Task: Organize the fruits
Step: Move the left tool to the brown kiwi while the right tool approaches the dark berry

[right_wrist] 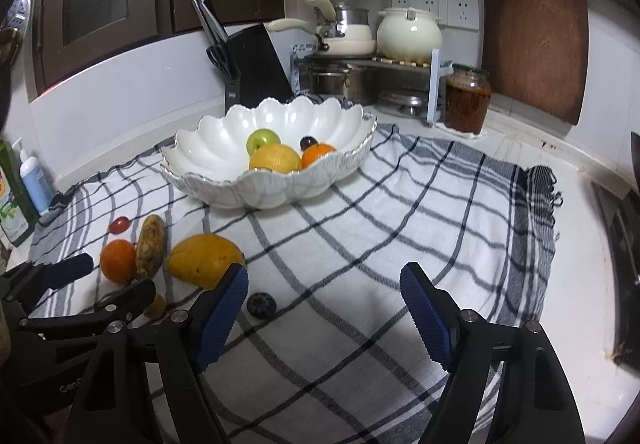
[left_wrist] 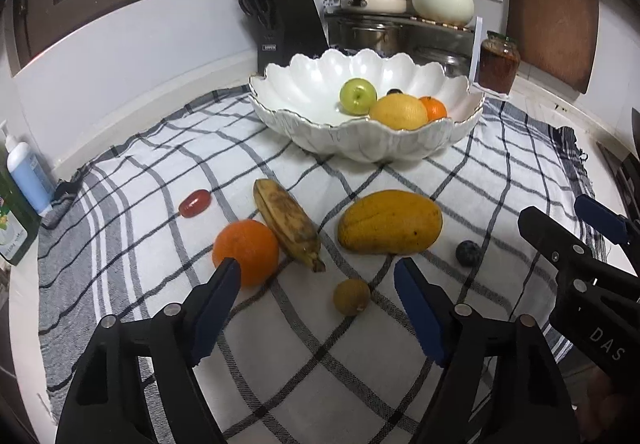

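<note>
Checked cloth (left_wrist: 304,344) under left tool (left_wrist: 318,284) and right tool (right_wrist: 324,292), both wide apart, empty.

Checked cloth (right_wrist: 400,212), black knife block (left_wrist: 288,20), cream pot (left_wrist: 442,0), brown-filled jar (right_wrist: 467,100), wooden board (right_wrist: 534,40)

Light: dim, cool indoor light from overhead.
Glare: soft sheen inside the white bowl (left_wrist: 304,92).
Shadows: short and soft under the fruit.
Edges: strong fisheye bending, black corners.
Focus: fairly sharp throughout.

Dark fruit (left_wrist: 395,91) half hidden; kiwi (right_wrist: 155,305) mostly hidden
</note>
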